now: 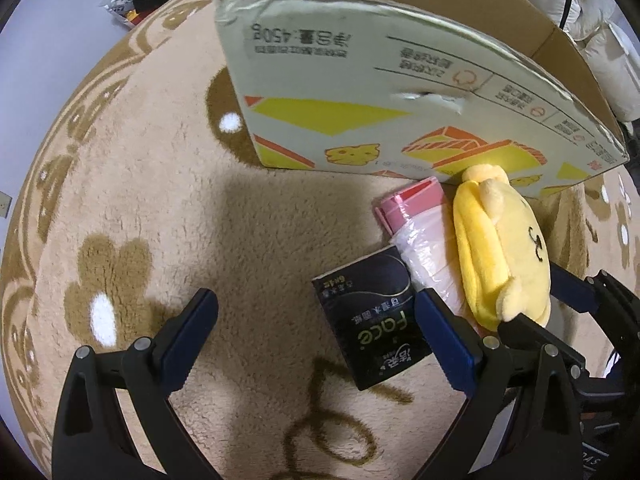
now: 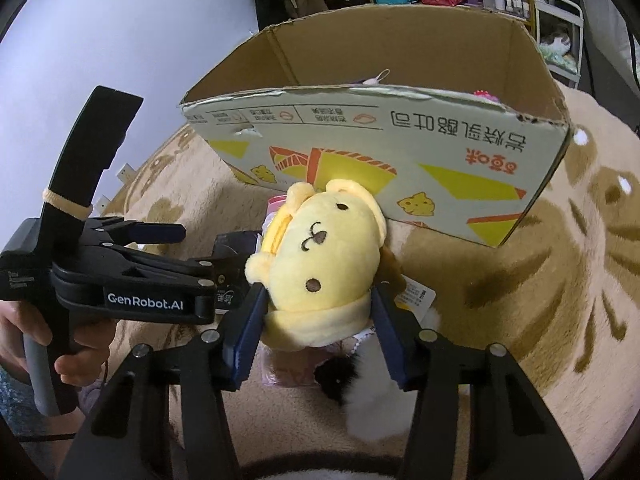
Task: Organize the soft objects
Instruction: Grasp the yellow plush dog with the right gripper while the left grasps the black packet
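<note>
On the beige rug (image 1: 248,216) with brown paw and flower shapes, close against the near wall of an open cardboard box (image 1: 384,120), lie three soft things side by side. Farthest right in the left wrist view is a yellow plush toy (image 2: 324,264) with a stitched face; the right gripper (image 2: 318,320) has its two blue-padded fingers (image 2: 250,324) pressed against the toy's left and right sides, pinching it near its lower end. A paper tag (image 2: 416,294) sticks out at the toy's right side, beside the right finger. Something black and white and furry (image 2: 360,396) lies just under the toy, between the gripper's arms; what it is I cannot tell.

Touching the toy's left side is a pink roll wrapped in clear plastic (image 1: 424,240), its far end almost at the box wall. Left of that, touching the roll, lies a black tissue pack (image 1: 372,316) printed with "Face".

The left gripper (image 1: 316,332) hovers low over the rug with its fingers spread wide and nothing between them but the tissue pack's near corner and bare carpet; its right finger (image 1: 444,340) overlaps the edge of the pack and roll. In the right wrist view this gripper sits to the left, a hand (image 2: 60,356) around its grip.

Inside the box a few small items peek above the near wall, too hidden to name.
</note>
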The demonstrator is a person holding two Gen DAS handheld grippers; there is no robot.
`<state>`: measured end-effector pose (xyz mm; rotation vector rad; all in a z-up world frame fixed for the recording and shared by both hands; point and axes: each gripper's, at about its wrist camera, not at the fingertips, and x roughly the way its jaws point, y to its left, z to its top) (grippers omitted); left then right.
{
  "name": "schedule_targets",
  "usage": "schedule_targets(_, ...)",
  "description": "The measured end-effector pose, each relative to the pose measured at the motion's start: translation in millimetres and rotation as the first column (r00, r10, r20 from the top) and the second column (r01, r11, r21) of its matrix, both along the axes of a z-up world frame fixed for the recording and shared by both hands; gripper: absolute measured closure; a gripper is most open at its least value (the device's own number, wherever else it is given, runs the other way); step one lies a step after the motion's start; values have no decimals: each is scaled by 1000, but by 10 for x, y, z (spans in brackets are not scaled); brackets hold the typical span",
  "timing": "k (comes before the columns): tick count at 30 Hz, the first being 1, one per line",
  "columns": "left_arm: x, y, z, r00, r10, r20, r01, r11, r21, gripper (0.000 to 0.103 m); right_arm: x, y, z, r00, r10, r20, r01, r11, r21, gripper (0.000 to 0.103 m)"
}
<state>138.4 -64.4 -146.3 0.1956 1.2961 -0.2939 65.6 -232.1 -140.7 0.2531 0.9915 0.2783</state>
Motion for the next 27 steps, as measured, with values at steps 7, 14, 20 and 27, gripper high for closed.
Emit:
schedule_targets(7, -5, -23, -51, 1000, -10, -24, 10, 1000, -7, 5, 21, 63, 18, 1000, 12, -1, -12, 999, -46, 48)
schedule_targets(14, -20, -30, -145, 998, -4, -62, 3, 1000, -14, 4, 68, -6, -21, 999, -9, -39, 10, 1000, 27, 47)
schedule_targets(20, 42, -35, -235, 997, 7, -75, -8, 1000, -15, 2, 77, -8, -42, 999, -11, -42, 12, 1000, 25, 47)
schedule_targets(27, 73, 55, -249, 997, 8, -82, -11, 999, -34, 12, 98, 36, -62, 999, -4, -38, 4, 1000, 12, 47)
